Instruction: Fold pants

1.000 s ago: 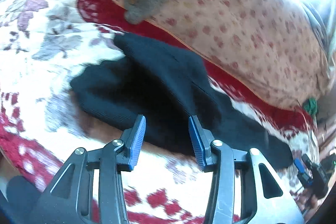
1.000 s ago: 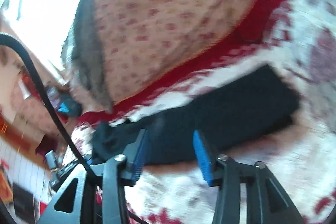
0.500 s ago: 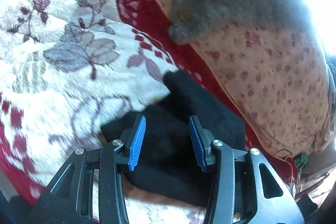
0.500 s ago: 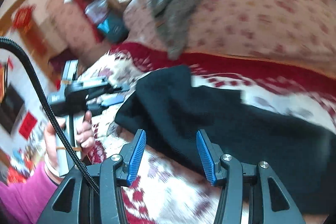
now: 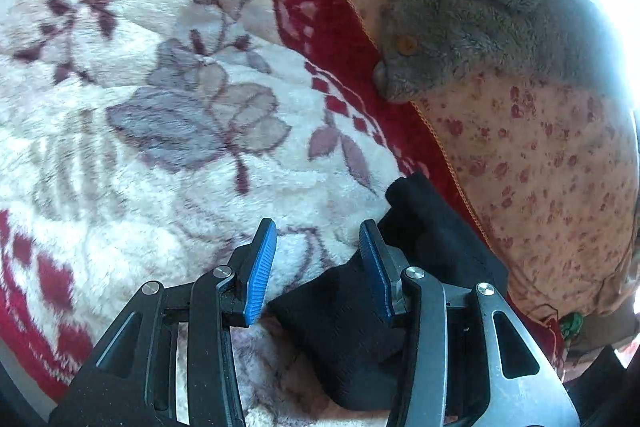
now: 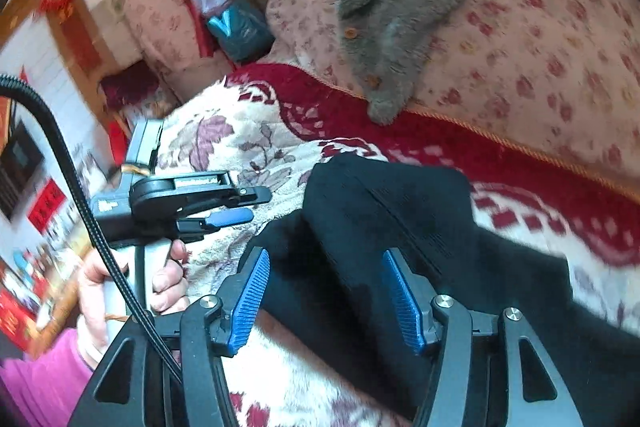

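The pants (image 6: 400,227) are black and lie on a floral blanket (image 5: 180,147) that covers a bed. In the right wrist view their long axis runs from the picture's upper centre down to the lower right edge. One end, with a stitched seam on top, points toward the red border of the blanket (image 6: 440,135). The other end leaves the picture at the lower right. A folded layer rests on top near the upper end.

The right gripper (image 6: 326,301) hangs above the pants. Its jaws have just been opening and stand wide apart. Black cloth shows between them, but the pads do not press on it.

The left gripper (image 5: 316,267) is at the pants' near corner (image 5: 420,223). Its jaws stand about half open and hold nothing. Blanket and an edge of black cloth show in the gap. The right finger (image 5: 374,267) lies against or just over the cloth; contact cannot be told.

In the right wrist view the left gripper (image 6: 244,205) appears at the left, held by a hand (image 6: 132,287) with a pink sleeve (image 6: 40,379).

A grey fleece garment (image 5: 480,19) with buttons lies on a floral pillow (image 5: 560,167) beyond the red border, apart from the pants.
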